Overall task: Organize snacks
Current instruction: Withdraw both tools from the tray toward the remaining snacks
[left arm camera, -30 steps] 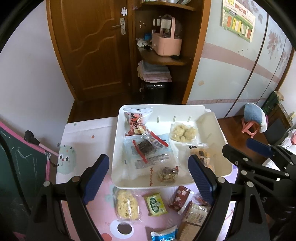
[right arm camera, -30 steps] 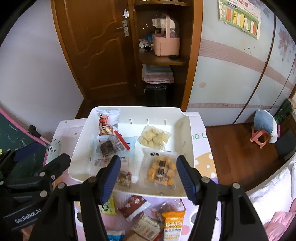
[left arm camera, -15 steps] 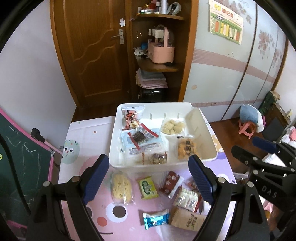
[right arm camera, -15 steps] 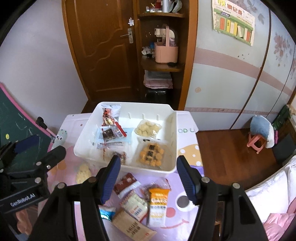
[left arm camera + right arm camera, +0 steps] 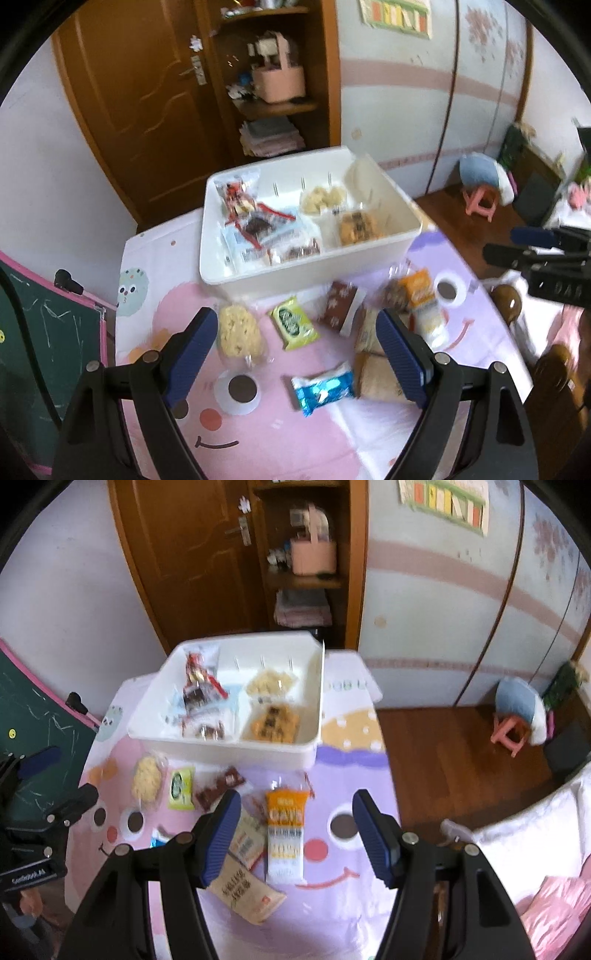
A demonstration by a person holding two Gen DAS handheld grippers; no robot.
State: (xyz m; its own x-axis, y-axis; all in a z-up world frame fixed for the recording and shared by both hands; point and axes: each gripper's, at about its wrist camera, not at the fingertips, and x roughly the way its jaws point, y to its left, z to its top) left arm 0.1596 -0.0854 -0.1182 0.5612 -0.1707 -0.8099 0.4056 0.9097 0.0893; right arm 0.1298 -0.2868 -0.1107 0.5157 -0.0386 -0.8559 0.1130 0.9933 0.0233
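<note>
Both grippers hang above the bench (image 5: 487,325), pointing down at the loose snacks, and neither holds anything. The left gripper (image 5: 295,358) has its jaws wide apart, with the blue packet (image 5: 323,387) and green packet (image 5: 293,326) showing in the gap below. The right gripper (image 5: 297,834) has its jaws at a middling spread, empty, over the orange packet (image 5: 286,834).

The white bin (image 5: 306,269) stands at the far side of the bench against the mat's edge. It already holds several packets: a red-printed bag at far left, dark biscuits in clear wrap at the middle, pale puffs at far right and a tray of orange-brown biscuits at near right. Judged from this, it is the collecting place, and the sorting is partly done.

The rest lie flat on the bench, near side of the bin, within reach of either hand:
- a yellow cake (image 5: 238,334) in clear wrap, at left;
- the green packet beside it;
- a brown packet (image 5: 340,304) near the middle;
- the orange packet and a tan packet (image 5: 243,893) towards the right, overlapping with others.

The wrappers look thin and slippery; the overlapped ones at right would likely need separating. The frames are somewhat blurred, so printed labels cannot be read reliably.
</note>
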